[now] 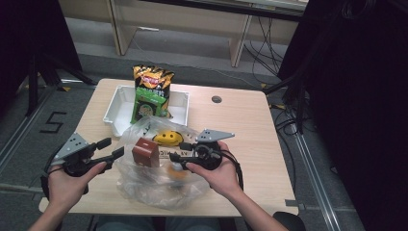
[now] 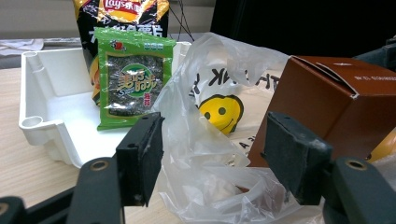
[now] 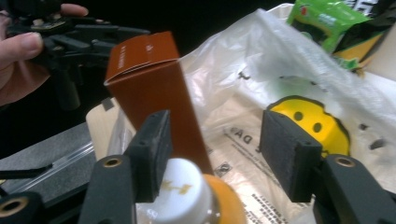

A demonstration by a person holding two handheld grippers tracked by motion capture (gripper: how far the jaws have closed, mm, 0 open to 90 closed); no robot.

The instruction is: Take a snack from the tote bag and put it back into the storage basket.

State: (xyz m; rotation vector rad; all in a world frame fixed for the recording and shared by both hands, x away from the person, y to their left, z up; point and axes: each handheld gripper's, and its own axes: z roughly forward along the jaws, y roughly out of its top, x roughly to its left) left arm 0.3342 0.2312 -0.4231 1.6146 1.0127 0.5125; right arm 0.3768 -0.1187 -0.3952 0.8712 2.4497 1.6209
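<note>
A clear plastic bag [image 1: 159, 192] with a yellow smiley face [image 1: 168, 137] lies crumpled at the table's front middle. A brown carton [image 1: 145, 152] stands upright in its mouth. An orange bottle with a white cap [image 3: 182, 196] lies in the bag, just under my right gripper [image 1: 179, 151]. That gripper is open and points left at the carton [image 3: 154, 88], without touching it. My left gripper [image 1: 111, 148] is open at the bag's left edge. Loose plastic [image 2: 205, 154] bulges between its jaws, but the pads do not press on it. The carton [image 2: 336, 102] sits beyond its right jaw.
A white tray [image 1: 115, 103] at the back of the table holds a black-and-yellow chips bag [image 1: 153, 77] and a green seaweed pack [image 1: 149, 103] leaning upright. A round hole [image 1: 216, 99] is in the tabletop to the tray's right. Bare wood lies right of the bag.
</note>
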